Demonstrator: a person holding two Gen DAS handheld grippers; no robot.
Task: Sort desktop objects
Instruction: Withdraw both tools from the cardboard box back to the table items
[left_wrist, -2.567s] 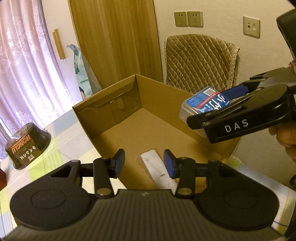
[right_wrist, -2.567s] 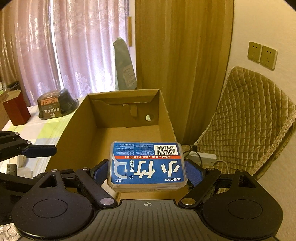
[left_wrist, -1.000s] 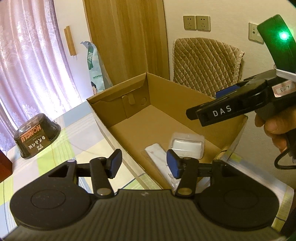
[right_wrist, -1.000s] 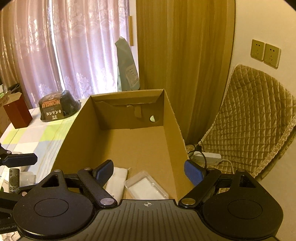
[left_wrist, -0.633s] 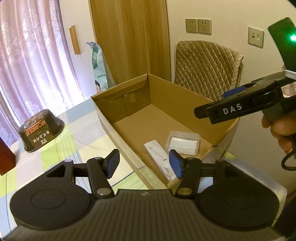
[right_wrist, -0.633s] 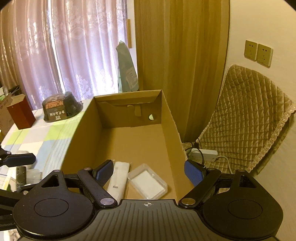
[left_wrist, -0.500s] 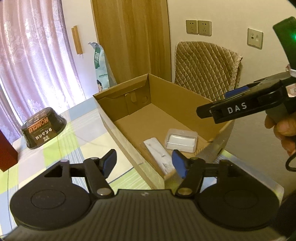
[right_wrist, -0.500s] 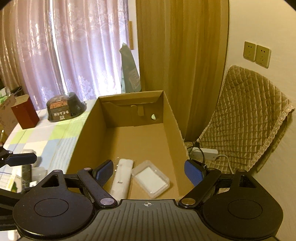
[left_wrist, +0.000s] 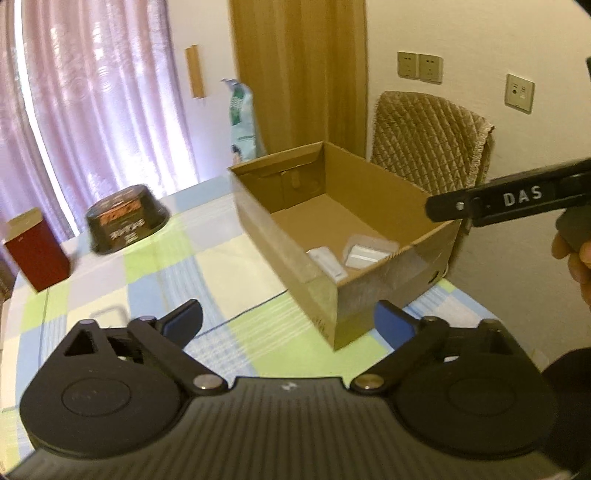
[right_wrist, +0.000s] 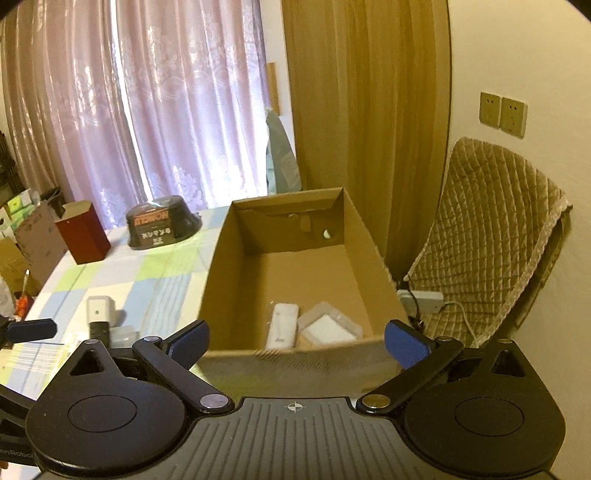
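The left gripper (left_wrist: 288, 323) stands with its fingers spread wide and nothing between them, held above the checked tablecloth (left_wrist: 236, 258) short of the near corner of the cardboard box (left_wrist: 369, 306). The right gripper (right_wrist: 297, 341) is likewise spread wide and empty, positioned just in front of the box's near wall and looking into it over the rim. In the left wrist view the right gripper appears from the side as a black bar marked DAS, level with the box's right wall, with a hand (left_wrist: 576, 258) behind it at the picture's right edge. The box is open-topped and sits on the table's right end. Two items lie on its floor at the near end: a clear plastic case (right_wrist: 328, 326), lying flat at an angle, and a white packet (right_wrist: 282, 326) just beside it on its left; whether the two touch cannot be told. Outside the box, on the tablecloth to the left, the right wrist view shows a small white block (right_wrist: 99, 310), a dark remote-like item (right_wrist: 99, 331) and a small clear container (right_wrist: 123, 335) clustered near each other. Further back on the table stand a dark red box (right_wrist: 83, 232) and a black bowl-shaped tub (right_wrist: 160, 221) with printed lettering. A quilted chair cover (right_wrist: 491, 236) stands beyond the table's right side, near the wall.
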